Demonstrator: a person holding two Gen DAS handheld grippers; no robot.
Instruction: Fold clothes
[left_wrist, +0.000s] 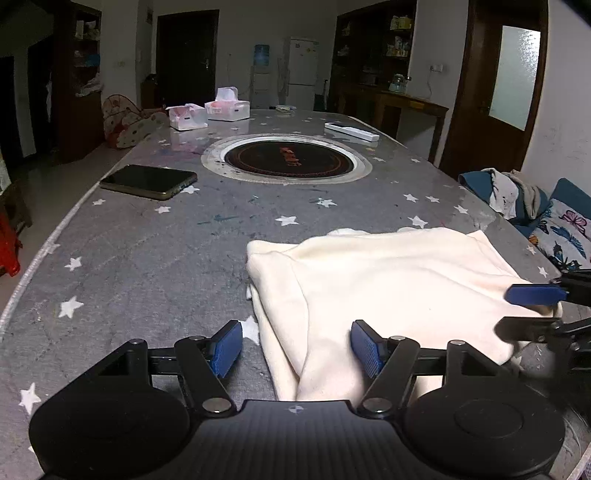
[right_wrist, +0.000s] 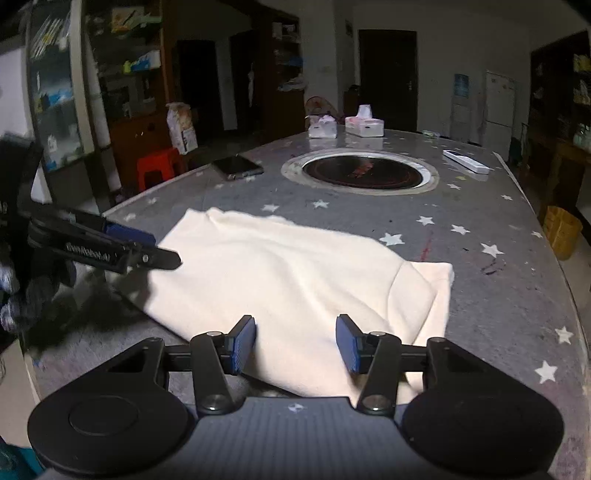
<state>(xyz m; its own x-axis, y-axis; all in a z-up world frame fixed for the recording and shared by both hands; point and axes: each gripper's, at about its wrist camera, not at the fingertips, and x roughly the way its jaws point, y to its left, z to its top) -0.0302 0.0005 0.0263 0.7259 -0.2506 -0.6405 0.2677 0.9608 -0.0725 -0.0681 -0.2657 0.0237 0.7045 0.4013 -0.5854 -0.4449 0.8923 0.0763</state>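
A cream garment (left_wrist: 388, 280) lies folded flat on the grey star-patterned table (left_wrist: 147, 266). My left gripper (left_wrist: 295, 347) is open at the garment's near left corner; the folded edge runs between its blue pads (left_wrist: 225, 349). From the right comes my right gripper (left_wrist: 532, 312), its fingers apart at the cloth's right edge. In the right wrist view the garment (right_wrist: 295, 273) spreads ahead, and the right gripper (right_wrist: 295, 349) is open over its near edge. The left gripper (right_wrist: 162, 249) reaches in from the left, touching the cloth's left side.
Beyond the garment are a dark phone (left_wrist: 147, 181), a round inset cooktop (left_wrist: 286, 158), two tissue boxes (left_wrist: 227, 109) and a white remote (left_wrist: 351, 131). Right of the table, clothes (left_wrist: 509, 192) are piled on a sofa. A red stool (right_wrist: 157, 166) stands to the left.
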